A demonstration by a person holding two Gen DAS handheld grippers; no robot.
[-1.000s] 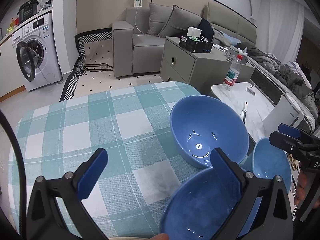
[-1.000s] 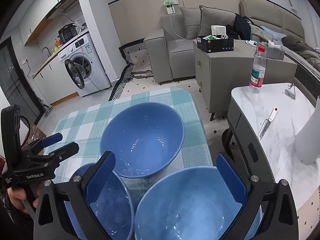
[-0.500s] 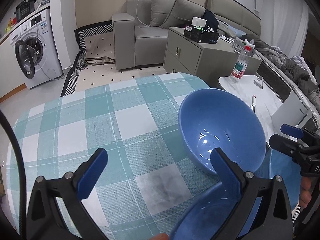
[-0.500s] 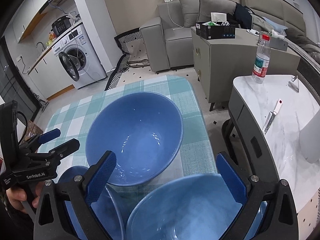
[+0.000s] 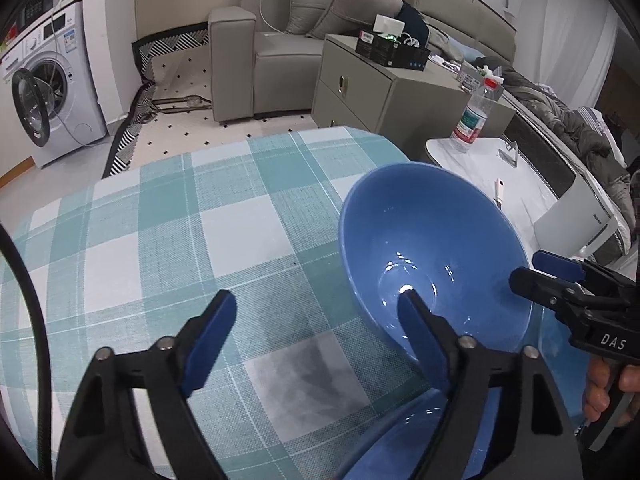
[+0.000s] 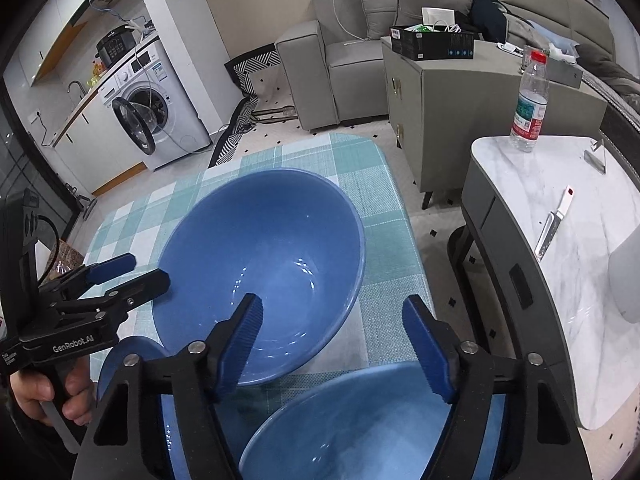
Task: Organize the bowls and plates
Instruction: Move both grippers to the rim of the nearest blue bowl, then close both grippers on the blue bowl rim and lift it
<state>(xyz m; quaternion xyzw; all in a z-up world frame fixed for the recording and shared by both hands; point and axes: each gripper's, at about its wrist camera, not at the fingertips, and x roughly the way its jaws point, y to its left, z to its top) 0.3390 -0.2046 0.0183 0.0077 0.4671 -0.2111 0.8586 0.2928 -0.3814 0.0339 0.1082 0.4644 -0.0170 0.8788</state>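
left gripper and right gripper part-open, closing, empty | risk: pinching the big bowl rim unevenly tips it off the table edge

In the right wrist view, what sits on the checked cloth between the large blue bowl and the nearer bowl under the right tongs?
Nothing: between the large blue bowl and the nearer bowl only a bare strip of checked cloth shows in the right wrist view.

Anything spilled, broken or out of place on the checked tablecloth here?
One thing: a dark grey smudge stains a white square of the teal checked tablecloth, left of the large blue bowl. The bowl looks intact.
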